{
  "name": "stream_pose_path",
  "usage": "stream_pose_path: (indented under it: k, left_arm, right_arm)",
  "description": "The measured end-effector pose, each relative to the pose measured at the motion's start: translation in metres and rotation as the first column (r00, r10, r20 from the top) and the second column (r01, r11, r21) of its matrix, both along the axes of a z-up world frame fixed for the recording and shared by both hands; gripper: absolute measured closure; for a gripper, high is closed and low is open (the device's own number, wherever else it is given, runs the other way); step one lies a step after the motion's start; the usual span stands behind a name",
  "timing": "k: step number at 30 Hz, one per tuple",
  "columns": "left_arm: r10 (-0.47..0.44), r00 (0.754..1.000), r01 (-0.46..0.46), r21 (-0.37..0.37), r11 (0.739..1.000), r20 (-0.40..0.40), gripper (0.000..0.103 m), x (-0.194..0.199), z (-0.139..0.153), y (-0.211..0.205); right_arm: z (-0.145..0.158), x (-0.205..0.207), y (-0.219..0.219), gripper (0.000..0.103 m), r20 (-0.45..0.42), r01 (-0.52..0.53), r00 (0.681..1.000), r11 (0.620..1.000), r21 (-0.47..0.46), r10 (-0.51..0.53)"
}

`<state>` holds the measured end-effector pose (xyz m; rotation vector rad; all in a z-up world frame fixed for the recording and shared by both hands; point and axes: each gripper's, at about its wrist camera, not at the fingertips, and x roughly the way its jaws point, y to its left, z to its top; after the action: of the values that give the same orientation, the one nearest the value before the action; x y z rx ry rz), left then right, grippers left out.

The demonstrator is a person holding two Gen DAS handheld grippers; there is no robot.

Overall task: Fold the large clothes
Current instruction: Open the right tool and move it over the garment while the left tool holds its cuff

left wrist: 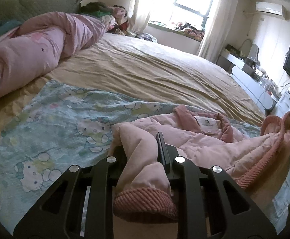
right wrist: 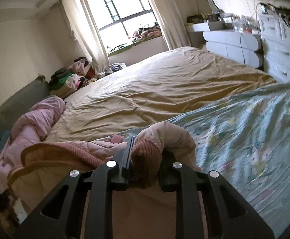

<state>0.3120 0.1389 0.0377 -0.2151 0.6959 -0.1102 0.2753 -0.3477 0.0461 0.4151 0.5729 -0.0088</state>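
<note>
The pink jacket (left wrist: pixel 214 147) is soft, matt quilted cloth with coarse ribbed knit cuffs (left wrist: pixel 145 203). The left claw (left wrist: pixel 143 151) is matt black plastic with shiny metal pins. The tan bedsheet (right wrist: pixel 145 91) is wrinkled matt cloth.

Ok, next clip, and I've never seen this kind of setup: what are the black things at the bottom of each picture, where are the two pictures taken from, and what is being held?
There is no robot here. A person carries a two-finger gripper in each hand, and a wide-angle camera on each one looks forward along its fingers. The black frames at the bottom are those tools.

In the left wrist view, the left gripper is shut on a sleeve of the pink jacket, its ribbed cuff hanging toward the camera. In the right wrist view, the right gripper is clamped on the other sleeve, around its ribbed cuff.

The jacket lies crumpled on a blue cartoon-print sheet spread over a tan bed cover. A pink quilt is bunched toward the head of the bed.
</note>
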Motion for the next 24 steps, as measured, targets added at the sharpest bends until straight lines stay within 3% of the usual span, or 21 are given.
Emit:
stream_pose_path:
  k: [6,10,12,14,15,20,22,24]
  left_arm:
    - [-0.007,1.000,0.007,-0.002,1.000,-0.022,0.088,0.011,-0.010,-0.002]
    - [-0.005,1.000,0.006,0.003,1.000,-0.025,0.088,0.012,-0.011,-0.004]
    - [-0.009,1.000,0.009,0.000,1.000,-0.026,0.088,0.014,-0.012,-0.003]
    - [-0.014,1.000,0.013,-0.009,1.000,-0.027,0.088,0.014,-0.013,-0.003]
    - [-0.014,1.000,0.014,-0.005,1.000,-0.027,0.088,0.016,-0.013,-0.004]
    - [-0.023,0.999,0.022,-0.008,1.000,-0.028,0.085,0.020,-0.015,-0.007]
    - [-0.020,0.999,0.020,-0.002,1.000,-0.027,0.085,0.021,-0.016,-0.011]
    - [-0.012,1.000,0.012,0.000,1.000,-0.022,0.085,0.021,-0.015,-0.012]
  right_arm:
    - [0.000,0.007,-0.007,0.076,-0.022,0.006,1.000,0.996,0.094,-0.004]
    - [0.005,0.004,0.003,0.073,-0.029,0.033,0.999,0.998,0.046,-0.031]
    - [0.005,0.003,0.005,0.060,-0.021,0.034,0.999,0.997,0.063,-0.033]
    - [0.005,0.001,0.004,0.017,0.016,0.009,1.000,0.992,0.123,-0.011]
    - [0.008,-0.001,0.007,0.015,0.036,0.024,0.999,0.993,0.114,-0.028]
    - [0.018,-0.012,0.049,0.015,0.057,-0.041,0.997,0.997,-0.065,0.044]
    - [0.013,-0.021,0.087,0.015,0.040,-0.141,0.988,0.974,-0.175,0.151]
    - [0.000,-0.032,0.128,0.015,0.007,-0.265,0.961,0.928,-0.263,0.277]
